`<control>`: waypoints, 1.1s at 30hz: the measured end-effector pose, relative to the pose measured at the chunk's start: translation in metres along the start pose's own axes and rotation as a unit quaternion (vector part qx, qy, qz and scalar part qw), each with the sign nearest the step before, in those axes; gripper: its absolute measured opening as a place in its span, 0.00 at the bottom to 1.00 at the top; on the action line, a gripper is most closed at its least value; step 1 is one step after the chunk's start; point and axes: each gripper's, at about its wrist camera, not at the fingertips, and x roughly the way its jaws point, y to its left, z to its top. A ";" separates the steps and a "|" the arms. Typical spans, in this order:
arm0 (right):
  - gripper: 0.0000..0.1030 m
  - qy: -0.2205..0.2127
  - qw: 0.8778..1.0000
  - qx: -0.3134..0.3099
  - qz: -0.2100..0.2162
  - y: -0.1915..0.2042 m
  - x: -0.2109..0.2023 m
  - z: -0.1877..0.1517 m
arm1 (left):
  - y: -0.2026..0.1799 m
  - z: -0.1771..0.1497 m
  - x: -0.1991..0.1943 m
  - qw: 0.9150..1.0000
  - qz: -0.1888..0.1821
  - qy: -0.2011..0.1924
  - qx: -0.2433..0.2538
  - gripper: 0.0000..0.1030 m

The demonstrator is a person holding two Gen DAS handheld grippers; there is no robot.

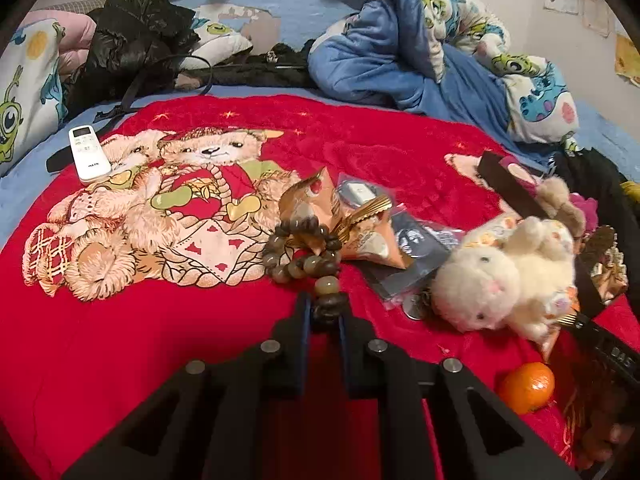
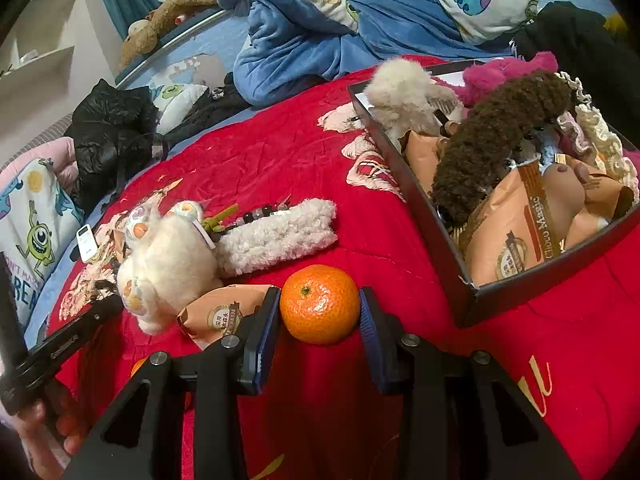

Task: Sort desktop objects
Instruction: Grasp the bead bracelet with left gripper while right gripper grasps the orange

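Observation:
My left gripper (image 1: 325, 314) is shut on the near end of a brown bead bracelet (image 1: 298, 268), whose loop lies on the red blanket (image 1: 160, 340) just beyond the fingertips. Behind the beads are tan snack packets (image 1: 372, 240) and a clear bag (image 1: 416, 252). A white plush rabbit (image 1: 508, 280) lies to their right. My right gripper (image 2: 320, 316) is shut on a mandarin (image 2: 320, 304), with a blue pad against each side. To its right is a dark open box (image 2: 404, 196) with plush toys and a snack packet (image 2: 516, 232) in it.
A white remote (image 1: 88, 154) lies far left on the blanket. A fuzzy white pouch (image 2: 276, 236), a snack packet (image 2: 216, 314) and the rabbit (image 2: 168, 264) lie left of the mandarin. Another mandarin (image 1: 527, 387) shows low right. Blue bedding (image 1: 400, 60) and a black jacket (image 1: 132, 40) crowd the back.

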 end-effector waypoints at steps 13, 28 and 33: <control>0.35 -0.020 0.999 -0.013 -0.022 0.005 -0.017 -0.009 | -0.014 -0.017 -0.063 0.999 -0.008 -0.045 0.027 0.11; 0.35 -0.037 0.999 -0.010 -0.017 -0.013 -0.089 -0.023 | -0.084 -0.034 -0.147 0.990 -0.065 -0.090 0.083 0.11; 0.35 -0.058 0.998 -0.010 -0.038 -0.034 -0.122 -0.025 | -0.123 -0.043 -0.163 0.986 -0.098 -0.091 0.104 0.11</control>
